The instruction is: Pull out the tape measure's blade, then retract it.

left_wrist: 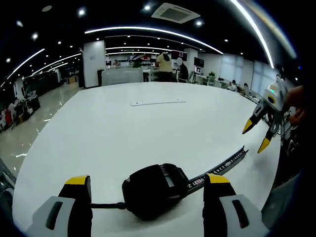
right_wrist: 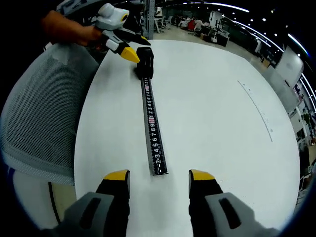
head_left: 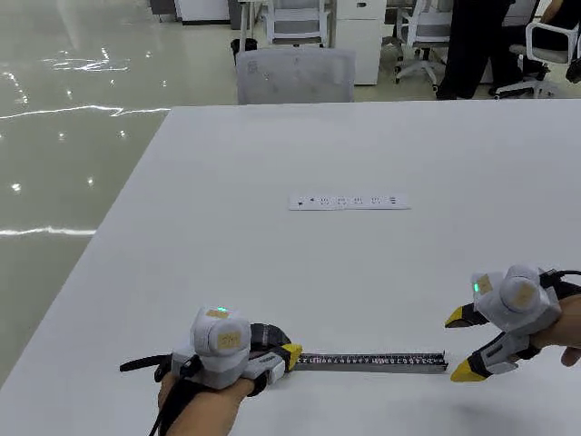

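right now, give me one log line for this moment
left gripper: open, astride case | blade: out, flat on table | right gripper: open, at blade tip, not gripping | retract: not yet done

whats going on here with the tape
A person works two handheld grippers at a white table. The left gripper straddles the black tape measure case, jaws open. The blade lies pulled out flat on the table, its end just short of the open right gripper, which isn't gripping it.
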`<state>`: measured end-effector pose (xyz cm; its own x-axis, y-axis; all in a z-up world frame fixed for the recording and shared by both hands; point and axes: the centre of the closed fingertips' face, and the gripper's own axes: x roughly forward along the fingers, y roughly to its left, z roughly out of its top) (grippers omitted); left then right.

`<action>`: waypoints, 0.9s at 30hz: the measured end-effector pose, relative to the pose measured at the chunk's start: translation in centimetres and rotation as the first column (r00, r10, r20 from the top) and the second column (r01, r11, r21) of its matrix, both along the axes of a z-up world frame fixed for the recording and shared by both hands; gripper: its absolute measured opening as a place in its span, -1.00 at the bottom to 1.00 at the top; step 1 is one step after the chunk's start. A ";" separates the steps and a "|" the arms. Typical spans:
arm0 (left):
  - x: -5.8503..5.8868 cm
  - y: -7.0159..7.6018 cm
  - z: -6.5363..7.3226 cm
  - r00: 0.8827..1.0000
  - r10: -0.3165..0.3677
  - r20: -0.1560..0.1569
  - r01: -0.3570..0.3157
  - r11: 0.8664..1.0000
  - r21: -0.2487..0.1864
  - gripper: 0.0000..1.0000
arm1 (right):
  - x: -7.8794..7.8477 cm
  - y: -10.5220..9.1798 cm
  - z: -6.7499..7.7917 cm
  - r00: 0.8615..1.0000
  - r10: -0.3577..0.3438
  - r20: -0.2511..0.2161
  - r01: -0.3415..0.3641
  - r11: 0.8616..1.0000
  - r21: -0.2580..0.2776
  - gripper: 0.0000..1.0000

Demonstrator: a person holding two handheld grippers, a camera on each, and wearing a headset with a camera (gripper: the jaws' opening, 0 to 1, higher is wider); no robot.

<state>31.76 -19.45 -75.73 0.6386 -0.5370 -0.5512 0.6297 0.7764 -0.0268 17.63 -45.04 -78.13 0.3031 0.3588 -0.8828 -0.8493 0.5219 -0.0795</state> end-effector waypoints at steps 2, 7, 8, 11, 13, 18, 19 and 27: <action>-0.1 0.0 0.0 1.000 -0.001 -0.006 0.001 1.000 0.003 0.81 | 0.0 -0.2 -0.6 1.000 -0.006 -0.024 0.006 1.000 -0.005 -0.16; -0.2 0.2 -0.2 1.000 -0.002 -0.012 0.002 1.000 0.017 0.71 | 0.4 0.0 -1.3 0.999 -0.002 -0.043 0.002 1.000 -0.001 -0.27; -0.1 0.3 -0.2 1.000 0.000 -0.014 0.000 1.000 0.019 0.71 | 0.5 0.1 -1.5 0.999 -0.001 -0.051 0.001 1.000 -0.001 -0.30; 0.0 0.3 -0.3 1.000 0.002 -0.022 -0.002 1.000 0.018 0.71 | 0.6 0.3 -2.0 0.998 -0.007 -0.068 0.007 1.000 0.005 -0.32; 0.2 0.4 -0.3 1.000 0.012 -0.024 -0.011 1.000 0.023 0.71 | 0.6 0.2 -2.4 0.997 -0.024 -0.073 0.024 1.000 0.001 -0.40; 0.1 0.2 -0.4 0.999 0.008 -0.039 -0.008 1.000 0.009 0.67 | 0.5 0.2 -3.0 0.996 -0.026 -0.088 0.026 1.000 0.000 -0.51; 0.0 0.1 -0.4 0.999 0.005 -0.042 -0.005 1.000 0.004 0.65 | 0.5 0.2 -2.9 0.996 -0.027 -0.090 0.027 1.000 -0.002 -0.53; -0.2 -0.7 -0.4 0.999 -0.004 -0.047 0.002 0.999 -0.042 0.52 | 0.2 0.4 -3.7 0.994 0.011 -0.106 -0.014 0.999 -0.033 -0.72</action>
<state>31.55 -20.12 -76.11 0.6109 -0.5620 -0.5576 0.6290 0.7723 -0.0892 17.83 -44.64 -81.80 0.2027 0.3316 -0.9214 -0.8604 0.5096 -0.0058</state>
